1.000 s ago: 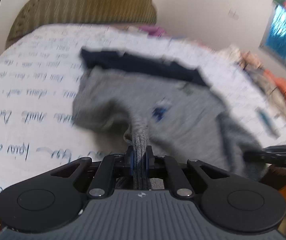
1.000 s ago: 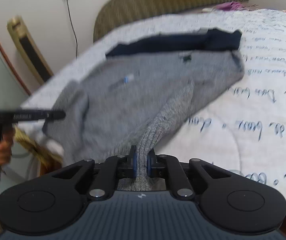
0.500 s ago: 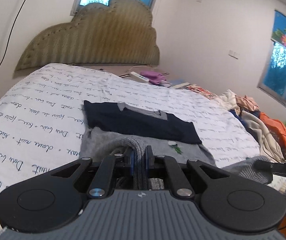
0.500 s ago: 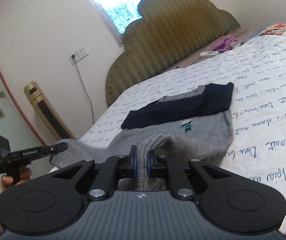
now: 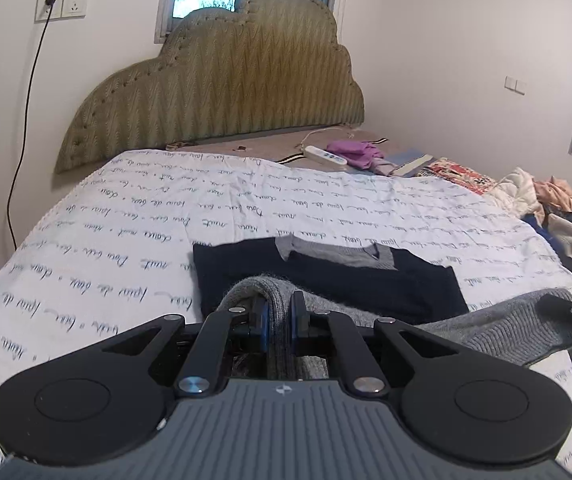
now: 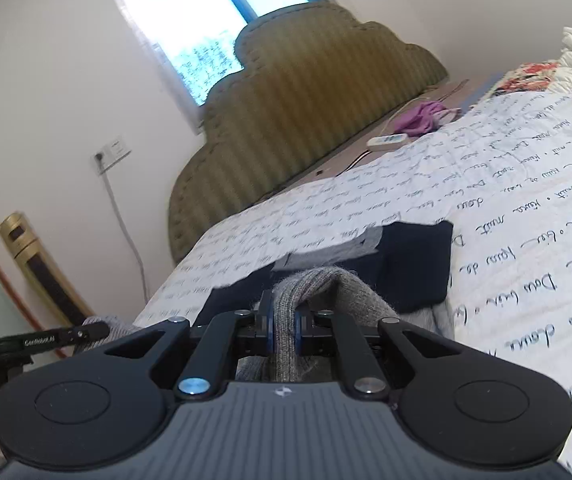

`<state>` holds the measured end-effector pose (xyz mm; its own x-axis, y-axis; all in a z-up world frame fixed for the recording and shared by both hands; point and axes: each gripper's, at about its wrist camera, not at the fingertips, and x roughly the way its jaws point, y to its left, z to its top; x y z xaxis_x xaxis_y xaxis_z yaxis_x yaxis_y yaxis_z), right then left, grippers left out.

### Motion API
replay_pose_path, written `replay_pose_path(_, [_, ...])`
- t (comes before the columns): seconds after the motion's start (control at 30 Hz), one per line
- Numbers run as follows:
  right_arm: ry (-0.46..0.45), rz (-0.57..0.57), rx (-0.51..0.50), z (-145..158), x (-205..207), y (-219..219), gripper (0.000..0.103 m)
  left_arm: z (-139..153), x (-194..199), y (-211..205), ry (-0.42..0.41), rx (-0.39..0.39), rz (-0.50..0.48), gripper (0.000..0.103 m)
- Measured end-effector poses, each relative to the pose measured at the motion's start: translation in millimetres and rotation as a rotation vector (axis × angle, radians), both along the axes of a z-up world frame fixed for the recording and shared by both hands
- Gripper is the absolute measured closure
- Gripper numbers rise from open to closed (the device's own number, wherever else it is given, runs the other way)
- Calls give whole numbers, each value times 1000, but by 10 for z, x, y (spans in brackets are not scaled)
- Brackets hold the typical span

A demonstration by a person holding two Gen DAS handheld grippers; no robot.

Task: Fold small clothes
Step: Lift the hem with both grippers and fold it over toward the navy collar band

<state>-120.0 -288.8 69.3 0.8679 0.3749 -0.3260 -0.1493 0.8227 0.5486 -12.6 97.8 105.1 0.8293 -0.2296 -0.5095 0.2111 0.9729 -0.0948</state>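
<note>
The left gripper (image 5: pixel 277 320) is clamped narrow on a bunched fold of the grey knit sweater (image 5: pixel 501 328), the wool squeezed between its blue pads (image 5: pixel 264 322). The right gripper (image 6: pixel 284 326) pinches another fold of the same sweater (image 6: pixel 349 292) in the same way, the ribbed knit running down between its fingers. In the left wrist view the right gripper's black tip (image 5: pixel 557 308) shows at the far right, touching the sweater's ribbed edge; in the right wrist view the left gripper (image 6: pixel 62 334) appears at the lower left, with grey knit at its tip.

The sweater hangs between the two grippers over the near part of the bed (image 5: pixel 126 240). Just beyond it, a folded navy garment (image 5: pixel 325 276) with a grey collar lies flat on the white bedsheet printed with blue script. Farther back stand an olive padded headboard (image 5: pixel 214 92), a white remote (image 5: pixel 324 155) and a purple cloth (image 5: pixel 355 152). A heap of clothes (image 5: pixel 541 204) sits at the bed's right edge.
</note>
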Motion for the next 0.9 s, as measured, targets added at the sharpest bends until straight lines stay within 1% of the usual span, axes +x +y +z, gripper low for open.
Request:
replay_pose_path(0.13, [14, -40, 25, -43, 283, -94, 94, 38, 273, -95, 11, 23, 8, 94])
replay_pose_path(0.27, [33, -56, 51, -77, 559, -166, 94, 42, 537, -173, 25, 50, 15, 94])
replay_pose_path(0.43, [55, -78, 48, -109, 877, -179, 94, -19, 907, -249, 54, 84, 24, 93])
replay_pose_path(0.57, [85, -92, 64, -196, 1135, -221, 93, -120, 1201, -330, 81, 123, 14, 93])
replay_pose_path(0.73, [140, -108, 80, -379, 1427, -263, 93, -321, 1552, -415, 131, 166, 18, 93])
replay_pose_path(0.9, [190, -114, 101, -548, 1635, -299, 93, -502, 1821, -432, 174, 176, 26, 93])
